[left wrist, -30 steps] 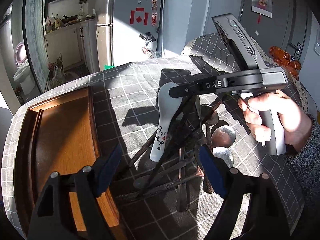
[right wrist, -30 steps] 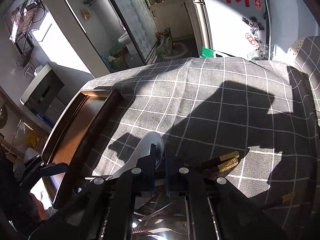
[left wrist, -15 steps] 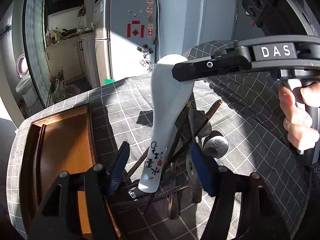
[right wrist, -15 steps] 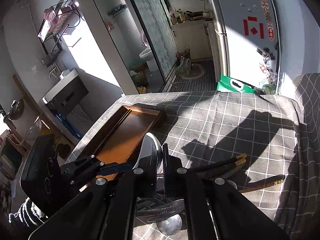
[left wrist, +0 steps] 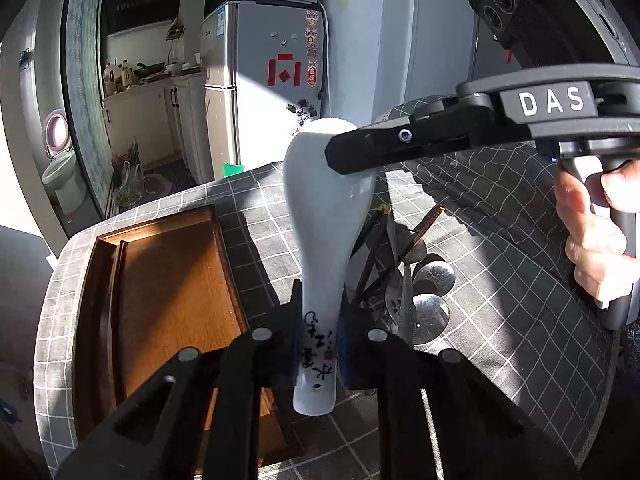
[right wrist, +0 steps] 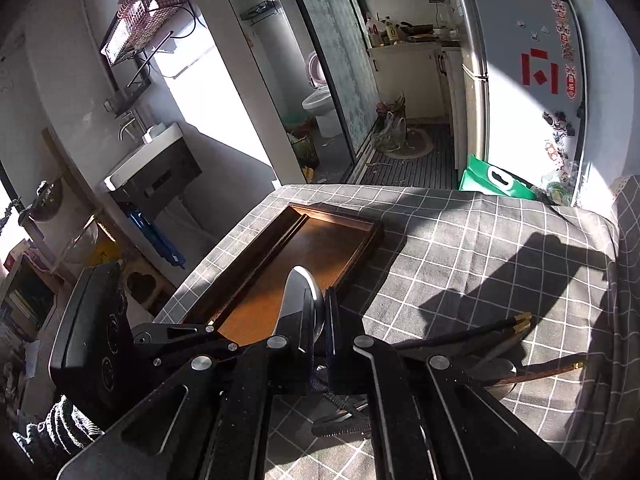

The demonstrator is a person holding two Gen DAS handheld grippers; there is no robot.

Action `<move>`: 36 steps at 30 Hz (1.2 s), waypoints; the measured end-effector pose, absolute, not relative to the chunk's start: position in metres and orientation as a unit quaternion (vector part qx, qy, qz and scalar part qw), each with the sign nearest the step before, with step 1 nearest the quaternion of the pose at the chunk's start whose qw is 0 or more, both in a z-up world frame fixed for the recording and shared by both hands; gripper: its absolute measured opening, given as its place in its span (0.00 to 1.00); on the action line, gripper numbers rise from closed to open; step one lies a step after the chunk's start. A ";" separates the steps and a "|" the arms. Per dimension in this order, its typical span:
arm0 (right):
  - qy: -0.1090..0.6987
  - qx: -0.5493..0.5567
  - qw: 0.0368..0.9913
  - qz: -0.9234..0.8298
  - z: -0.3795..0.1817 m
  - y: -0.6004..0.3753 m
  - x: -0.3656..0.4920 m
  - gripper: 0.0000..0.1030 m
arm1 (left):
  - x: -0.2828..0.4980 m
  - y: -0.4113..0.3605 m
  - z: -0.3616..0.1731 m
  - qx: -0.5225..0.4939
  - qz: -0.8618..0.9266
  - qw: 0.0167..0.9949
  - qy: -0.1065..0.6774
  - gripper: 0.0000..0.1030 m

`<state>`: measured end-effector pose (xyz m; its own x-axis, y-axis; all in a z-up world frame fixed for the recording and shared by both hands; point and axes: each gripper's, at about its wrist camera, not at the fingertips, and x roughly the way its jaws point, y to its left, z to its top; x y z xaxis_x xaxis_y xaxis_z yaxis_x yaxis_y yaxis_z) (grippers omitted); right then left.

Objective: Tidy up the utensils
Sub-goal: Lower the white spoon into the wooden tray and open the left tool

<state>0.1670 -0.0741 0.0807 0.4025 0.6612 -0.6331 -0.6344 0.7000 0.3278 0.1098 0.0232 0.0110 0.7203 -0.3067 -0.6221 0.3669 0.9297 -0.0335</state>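
Observation:
A white ceramic spoon (left wrist: 328, 232) with blue writing on its handle hangs in the air above the table. My left gripper (left wrist: 320, 340) is shut on its handle. My right gripper (right wrist: 319, 312) is shut on its bowl (right wrist: 300, 292); in the left wrist view its fingers (left wrist: 360, 152) clamp the bowl from the right. A wooden tray (left wrist: 160, 292) lies on the checked cloth to the left, also seen in the right wrist view (right wrist: 320, 240). A pile of metal spoons (left wrist: 430, 308) and dark chopsticks (left wrist: 424, 228) lies right of the tray.
The grey checked tablecloth (right wrist: 480, 248) covers the table. Chopsticks with gold tips (right wrist: 516, 324) lie at the right in the right wrist view. A fridge (left wrist: 272, 80), a kitchen counter and a bathroom doorway stand beyond the table.
The right gripper lifted the white spoon off the pile. The left gripper, open before, has closed on the spoon's handle, so both grippers now hold it.

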 end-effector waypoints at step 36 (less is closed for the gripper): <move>0.471 0.094 0.801 0.359 0.031 -0.064 0.209 0.79 | 0.126 0.117 -0.038 0.046 -0.039 0.903 0.425 0.15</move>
